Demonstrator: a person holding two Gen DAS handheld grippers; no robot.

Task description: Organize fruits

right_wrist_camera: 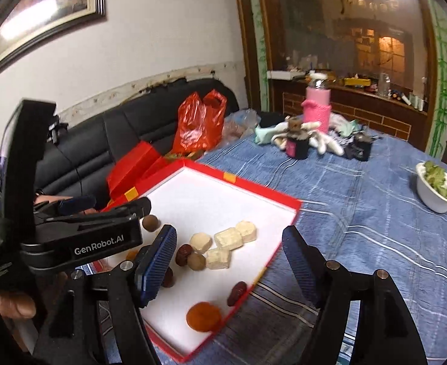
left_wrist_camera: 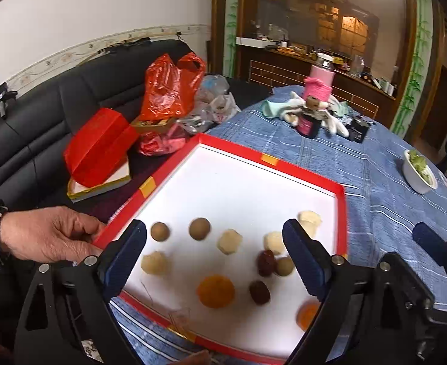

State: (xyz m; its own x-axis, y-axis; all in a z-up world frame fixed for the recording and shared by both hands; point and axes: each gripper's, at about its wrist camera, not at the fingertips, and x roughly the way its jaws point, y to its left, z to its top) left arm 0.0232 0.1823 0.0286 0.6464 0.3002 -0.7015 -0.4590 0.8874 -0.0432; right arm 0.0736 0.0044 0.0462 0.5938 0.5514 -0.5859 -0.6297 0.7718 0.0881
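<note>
A shallow square box lid with red rim and white floor (left_wrist_camera: pixel 302 173) lies on the desk, which is covered by a blue striped cloth (left_wrist_camera: pixel 375 188). The fruits lie loose on the lid's white floor, none of them held.

Left wrist view: the left tongs (left_wrist_camera: pixel 214 255) stand wide apart above the lid, with nothing between the pads. Between and beyond them lie two round brown fruits (left_wrist_camera: pixel 199 228), several pale peeled chunks (left_wrist_camera: pixel 229 241), two dark red dates (left_wrist_camera: pixel 259 292) and an orange dried fruit (left_wrist_camera: pixel 215 291). A third small tan round fruit (left_wrist_camera: pixel 284 266) touches one date. A second orange piece (left_wrist_camera: pixel 307 314) sits partly behind the right-hand finger. A bare hand (left_wrist_camera: pixel 50 234) grips the lid's left rim.

Right wrist view: the right tongs (right_wrist_camera: pixel 229 261) also stand apart and empty, over the lid's near right edge. The pale chunks (right_wrist_camera: pixel 228 238) are clustered together, touching one another. One date (right_wrist_camera: pixel 237 293) lies against the lid's right rim, with the orange dried fruit (right_wrist_camera: pixel 203 316) just beside it.

Elsewhere on the desk: a white bowl of green food (right_wrist_camera: pixel 438 190) well apart to the right, and a pink knitted-sleeve bottle (right_wrist_camera: pixel 317 108) at the far side. A red plastic bag (left_wrist_camera: pixel 168 88) rests on the black sofa (left_wrist_camera: pixel 86 91) beyond.
</note>
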